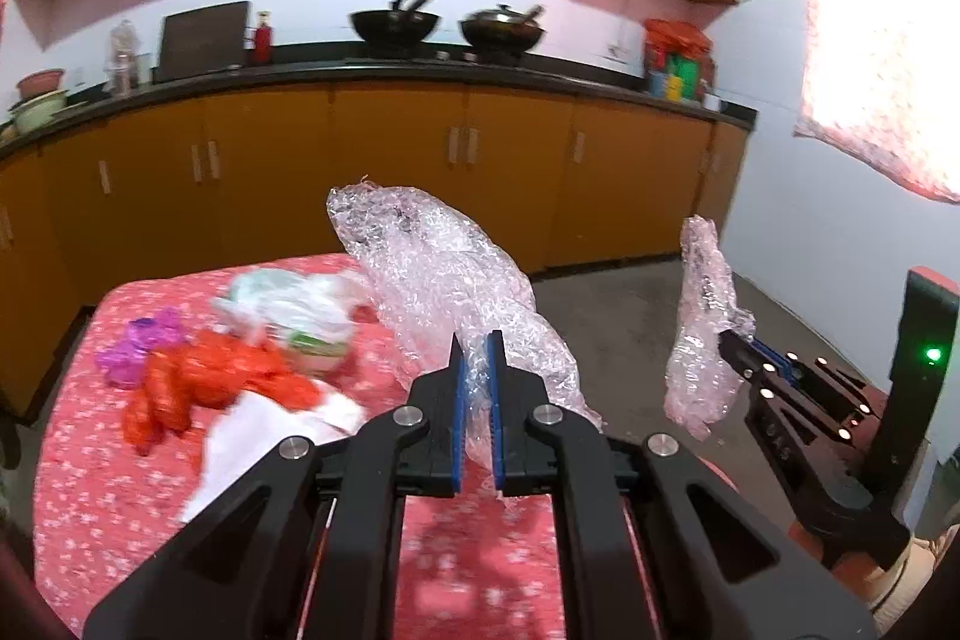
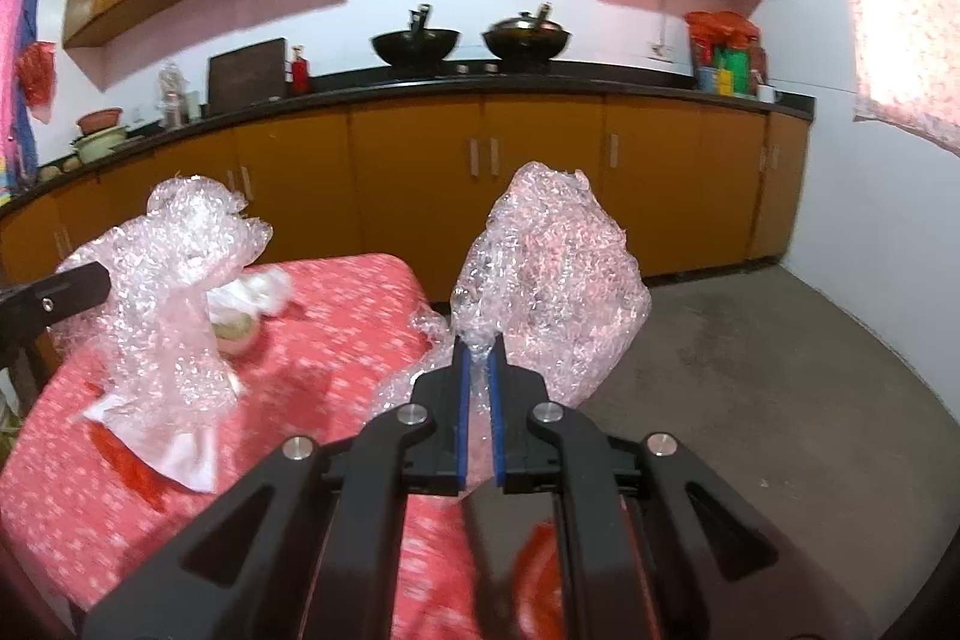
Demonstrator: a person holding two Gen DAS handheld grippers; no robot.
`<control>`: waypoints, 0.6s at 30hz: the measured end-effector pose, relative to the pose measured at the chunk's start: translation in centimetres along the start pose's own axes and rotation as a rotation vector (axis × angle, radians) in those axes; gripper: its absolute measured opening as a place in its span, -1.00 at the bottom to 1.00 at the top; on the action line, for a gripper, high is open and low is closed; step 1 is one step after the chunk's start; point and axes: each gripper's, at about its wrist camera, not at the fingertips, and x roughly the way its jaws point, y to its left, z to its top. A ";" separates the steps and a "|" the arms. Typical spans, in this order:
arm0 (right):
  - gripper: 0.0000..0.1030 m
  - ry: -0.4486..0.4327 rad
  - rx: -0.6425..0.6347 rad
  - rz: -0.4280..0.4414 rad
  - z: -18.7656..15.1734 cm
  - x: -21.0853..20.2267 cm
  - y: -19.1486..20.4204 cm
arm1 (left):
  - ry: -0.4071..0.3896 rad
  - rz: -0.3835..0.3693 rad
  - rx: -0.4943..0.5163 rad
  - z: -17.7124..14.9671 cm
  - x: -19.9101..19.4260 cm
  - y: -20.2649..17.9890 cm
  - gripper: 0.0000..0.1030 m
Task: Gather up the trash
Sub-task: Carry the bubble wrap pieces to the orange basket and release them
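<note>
Kitchen with orange cabinets, red flowered table point(image 1: 108, 508) out front. Left gripper point(image 1: 478, 340) is clamped on a bubble wrap piece point(image 1: 432, 274) whose long axis runs up and away from its tips. Right gripper point(image 2: 479, 346) pinches a second bubble wrap wad point(image 2: 552, 280), standing upright. No bin visible; the red bag point(image 1: 204, 382) and other scraps sit left of the left gripper.

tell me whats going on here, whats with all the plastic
A person is clearing trash off a table with a red flowered cloth, using a handheld gripper in each hand. The left gripper is shut on a crumpled piece of bubble wrap, and the right gripper is shut on another piece of bubble wrap; both pieces are lifted off the table. Left on the cloth are an orange-red plastic bag, a purple wrapper, a whitish bag and some white paper.
</note>
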 end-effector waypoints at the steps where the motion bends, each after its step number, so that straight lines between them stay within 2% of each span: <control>1: -0.86 0.005 0.003 -0.013 -0.3 -0.1 -0.8 | 0.004 -0.011 0.006 -0.2 0.2 -0.5 -0.88; 12: -0.86 0.058 0.041 -0.109 -3.5 -1.0 -7.7 | 0.063 -0.138 0.047 -2.8 2.9 -7.1 -0.88; 18: -0.86 0.120 0.071 -0.149 -6.8 -1.4 -11.2 | 0.124 -0.199 0.081 -5.3 4.8 -11.4 -0.88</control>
